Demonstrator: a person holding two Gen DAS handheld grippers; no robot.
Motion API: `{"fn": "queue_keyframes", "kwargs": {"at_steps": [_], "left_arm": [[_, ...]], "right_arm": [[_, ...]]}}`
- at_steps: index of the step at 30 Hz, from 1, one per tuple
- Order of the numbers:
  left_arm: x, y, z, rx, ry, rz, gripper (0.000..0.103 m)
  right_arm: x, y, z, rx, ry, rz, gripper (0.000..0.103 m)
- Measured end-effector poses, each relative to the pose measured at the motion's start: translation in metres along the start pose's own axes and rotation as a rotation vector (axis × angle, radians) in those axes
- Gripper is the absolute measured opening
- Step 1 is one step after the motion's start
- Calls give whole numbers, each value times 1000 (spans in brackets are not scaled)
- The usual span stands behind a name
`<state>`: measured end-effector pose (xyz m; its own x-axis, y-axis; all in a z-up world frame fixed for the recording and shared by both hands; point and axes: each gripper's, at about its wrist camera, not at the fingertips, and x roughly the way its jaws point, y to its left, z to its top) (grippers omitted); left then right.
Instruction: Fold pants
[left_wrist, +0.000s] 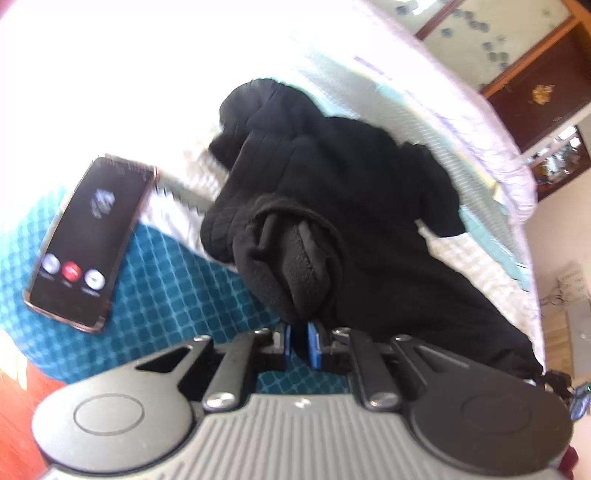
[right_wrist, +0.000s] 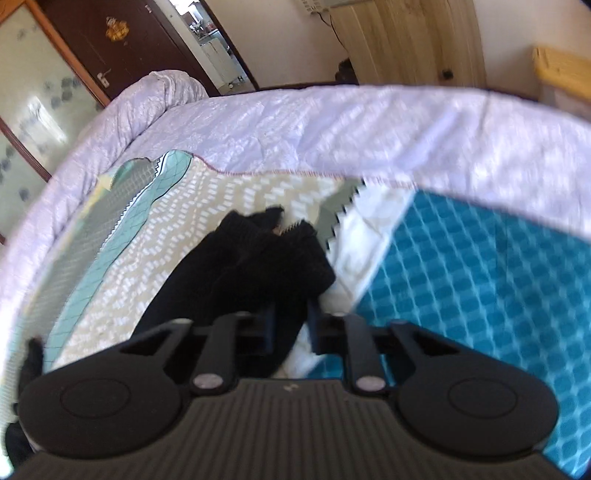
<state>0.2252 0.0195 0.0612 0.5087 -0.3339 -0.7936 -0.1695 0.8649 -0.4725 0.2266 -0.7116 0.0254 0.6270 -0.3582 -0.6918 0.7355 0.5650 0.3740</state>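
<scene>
Black pants (left_wrist: 351, 177) lie crumpled on the bed. My left gripper (left_wrist: 301, 321) is shut on a bunched ribbed cuff of the pants (left_wrist: 291, 254), which wraps over and hides the fingertips. In the right wrist view the pants (right_wrist: 258, 258) run from the bed into my right gripper (right_wrist: 290, 325). Its jaws stand close together with black cloth between them, and the fingertips are hidden under the cloth.
A phone (left_wrist: 88, 240) with a call screen lies on the teal checked bedspread (left_wrist: 166, 288), left of the pants. A lilac quilt (right_wrist: 332, 125) is rolled along the far side of the bed. A dark wooden door (right_wrist: 140, 44) and a wardrobe stand behind.
</scene>
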Motion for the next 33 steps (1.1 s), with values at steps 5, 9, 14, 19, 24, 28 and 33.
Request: {"fn": "queue_keyframes", "kwargs": {"at_steps": [5,9,14,19,24,28,33], "left_arm": [[2,-14,-7,118,40,34,14],[45,-27,-23,219,117,198,38],[24,-24,-6,174,-31,153,47],[66,-45,67,141,-177,185,50],[159,-102,132,93,-260,15,50],[260,-141,148,125,-237,3,48],[330,-147,86,236,-270,47,49]], "right_arm": [[-54,-10,16,-72,-132,-23,10],[-61,-35,0,-183,-80,-154,28],[-90,-57,5,-121,-225,-270,44],[-78,40,19,-274,-196,-34,41],[-23,204,4,-488,-19,293,41],[41,337,-31,-707,97,379,43],[88,465,-115,-1074,116,439,47]]}}
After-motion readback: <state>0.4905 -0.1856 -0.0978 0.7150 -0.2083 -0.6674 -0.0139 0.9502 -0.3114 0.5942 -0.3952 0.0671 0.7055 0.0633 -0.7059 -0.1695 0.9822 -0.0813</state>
